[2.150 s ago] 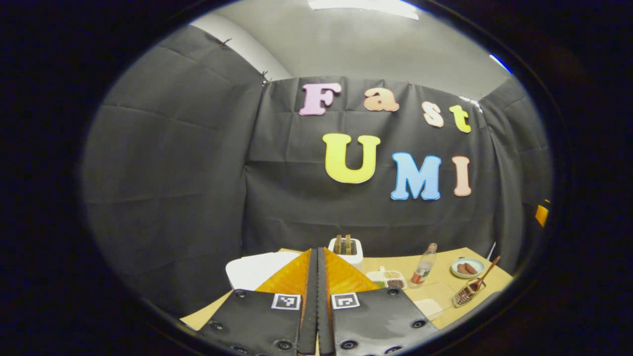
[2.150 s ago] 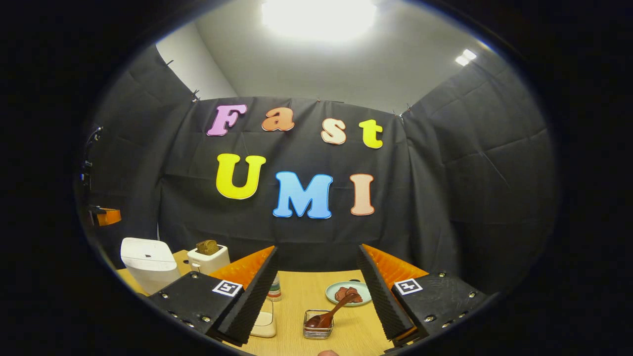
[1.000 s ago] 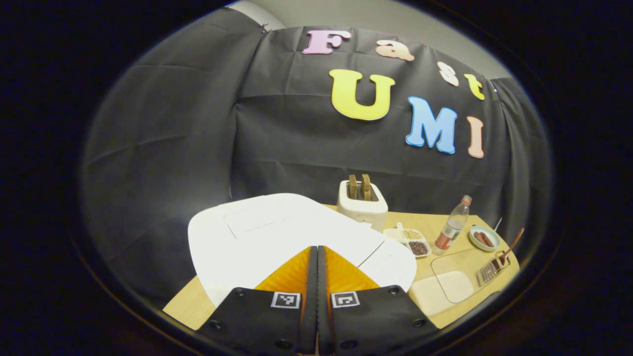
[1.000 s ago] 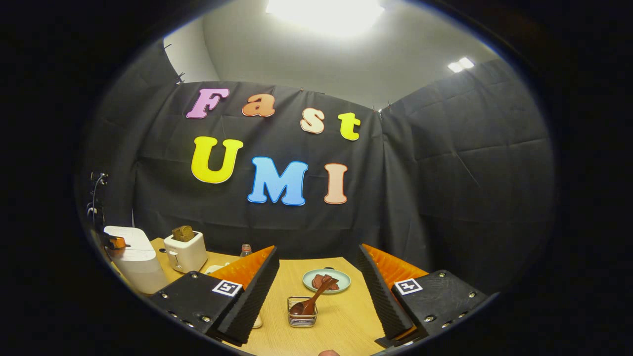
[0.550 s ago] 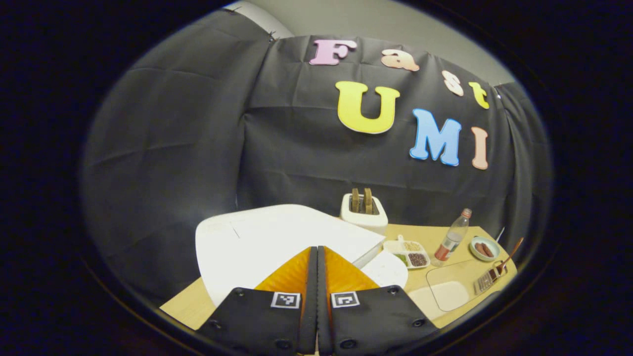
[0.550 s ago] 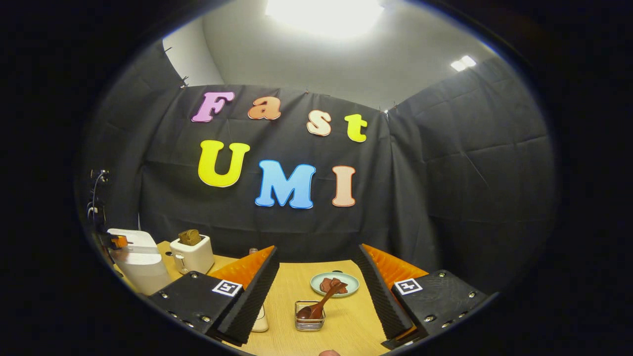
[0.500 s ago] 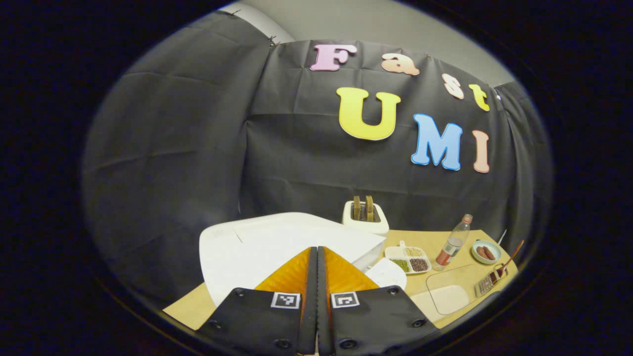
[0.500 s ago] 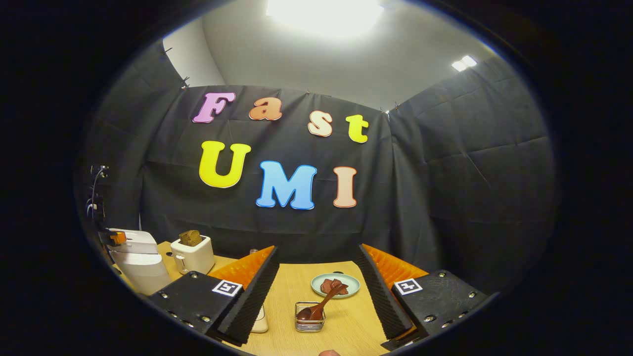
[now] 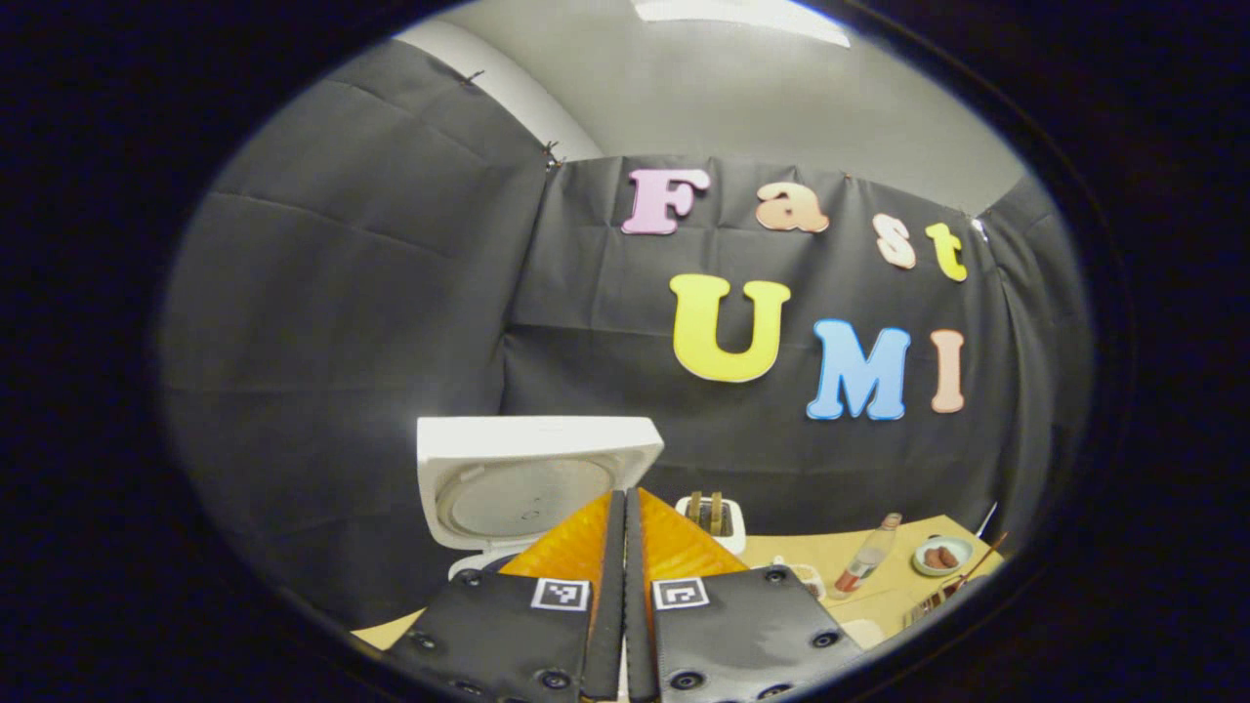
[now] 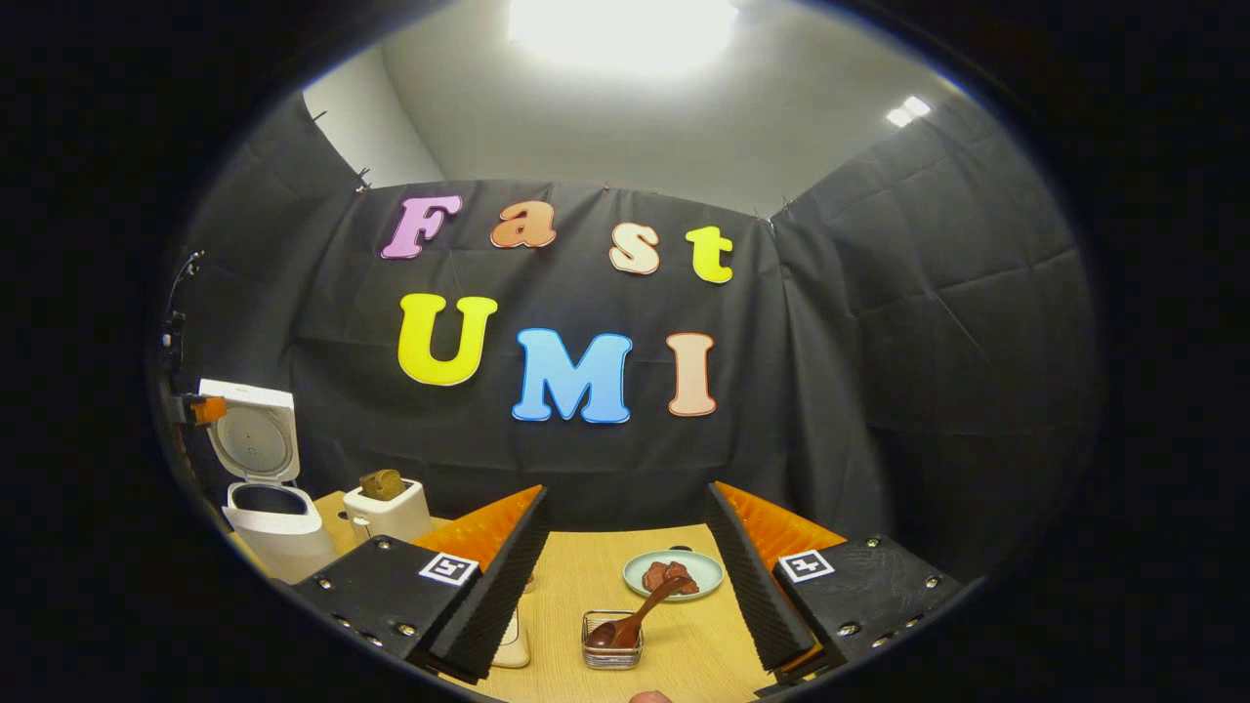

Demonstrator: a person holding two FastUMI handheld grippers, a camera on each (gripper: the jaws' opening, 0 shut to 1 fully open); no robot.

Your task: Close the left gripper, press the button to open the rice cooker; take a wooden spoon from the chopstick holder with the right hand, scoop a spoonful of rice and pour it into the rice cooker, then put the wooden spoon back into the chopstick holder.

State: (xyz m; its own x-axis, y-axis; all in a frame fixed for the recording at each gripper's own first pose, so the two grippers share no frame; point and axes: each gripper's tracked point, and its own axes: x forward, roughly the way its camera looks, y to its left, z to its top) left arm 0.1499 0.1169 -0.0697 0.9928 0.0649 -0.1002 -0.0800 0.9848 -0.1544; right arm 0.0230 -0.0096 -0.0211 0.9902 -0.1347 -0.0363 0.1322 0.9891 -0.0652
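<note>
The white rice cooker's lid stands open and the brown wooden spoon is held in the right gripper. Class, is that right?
Not quite. The white rice cooker is open, but the brown wooden spoon rests in the wire chopstick holder; the right gripper is open, as the right gripper view shows.

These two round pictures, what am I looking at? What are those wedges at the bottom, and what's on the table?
Each picture comes from a camera riding on a hand-held two-finger gripper; the wedges are its fingers. In the left gripper view the left gripper is shut, holding nothing. In the right gripper view the right gripper is open and empty. On the table stand a white rice cooker with its lid raised, a toaster, a plate of food, and a wire chopstick holder with a wooden spoon leaning in it.
</note>
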